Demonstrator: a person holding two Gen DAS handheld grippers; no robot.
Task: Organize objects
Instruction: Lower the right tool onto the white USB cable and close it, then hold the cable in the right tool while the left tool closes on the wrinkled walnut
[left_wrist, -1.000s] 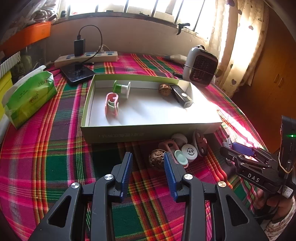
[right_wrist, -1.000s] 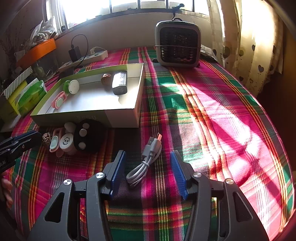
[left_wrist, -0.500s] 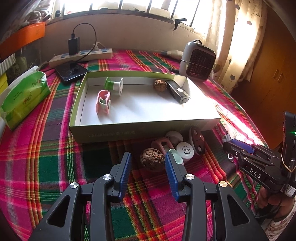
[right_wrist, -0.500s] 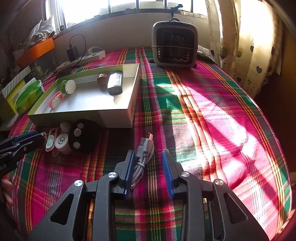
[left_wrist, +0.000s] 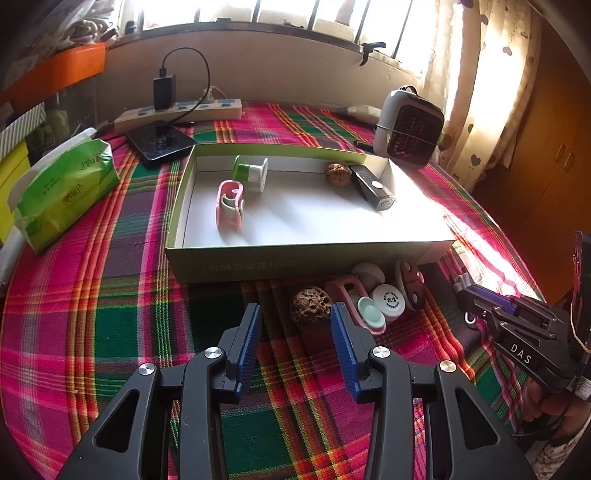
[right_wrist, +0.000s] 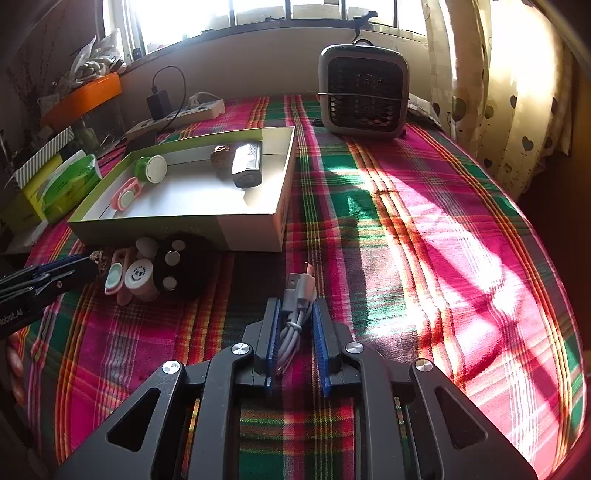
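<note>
right gripper (left_wrist: 526, 338): white letters "DAS" along its black body, in the left wrist view
left gripper (right_wrist: 26, 291): white lettering ending "obot.AI" at the frame edge; first letters cut off
box (left_wrist: 255, 265): faint printed line on the front wall; unreadable
tissue pack (left_wrist: 62, 192): printed characters; illegible
round white cap (left_wrist: 388, 302): small black print; illegible

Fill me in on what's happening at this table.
Someone is sorting small items into the shallow box using two handheld grippers. The right gripper has closed on a bundled grey USB cable on the plaid cloth. The left gripper is open, lined up on a walnut just outside the box. Another walnut, a dark device and two holders already lie inside.
</note>
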